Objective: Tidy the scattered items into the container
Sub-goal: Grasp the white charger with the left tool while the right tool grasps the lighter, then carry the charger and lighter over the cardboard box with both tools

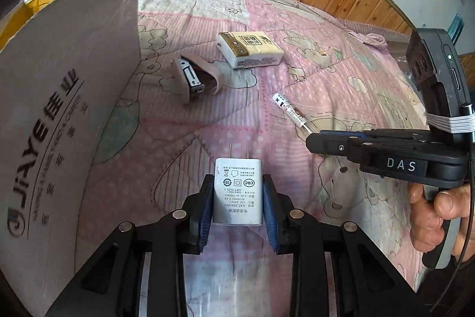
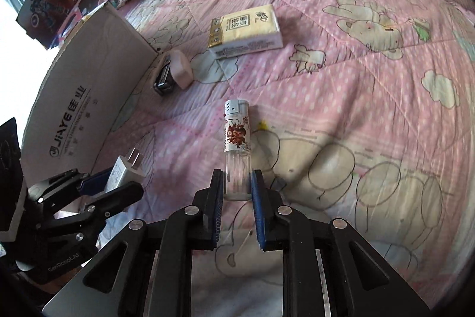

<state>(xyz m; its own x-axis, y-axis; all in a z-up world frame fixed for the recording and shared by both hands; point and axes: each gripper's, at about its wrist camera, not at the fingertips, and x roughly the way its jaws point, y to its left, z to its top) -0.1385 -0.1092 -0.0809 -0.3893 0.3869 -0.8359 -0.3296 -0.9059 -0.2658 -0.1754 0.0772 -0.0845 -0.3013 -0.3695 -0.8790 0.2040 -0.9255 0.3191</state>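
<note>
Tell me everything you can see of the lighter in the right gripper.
The lighter is a slim clear-plastic body with a silver perforated metal cap and a white wrap printed with a brown-red cartoon. Its clear base sits between the right gripper's blue-padded fingers, cap pointing away. Whether it is lifted off the pink quilt is unclear.

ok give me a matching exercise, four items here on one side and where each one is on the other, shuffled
Items:
1. charger
2. lighter
3. tissue pack
4. stapler

Places:
A. lying on the quilt near the corner of the cardboard box
B. between the left gripper fingers
C. lying on the quilt, farthest from both grippers
D. between the right gripper fingers

Pairs: 1-B, 2-D, 3-C, 4-A
</note>
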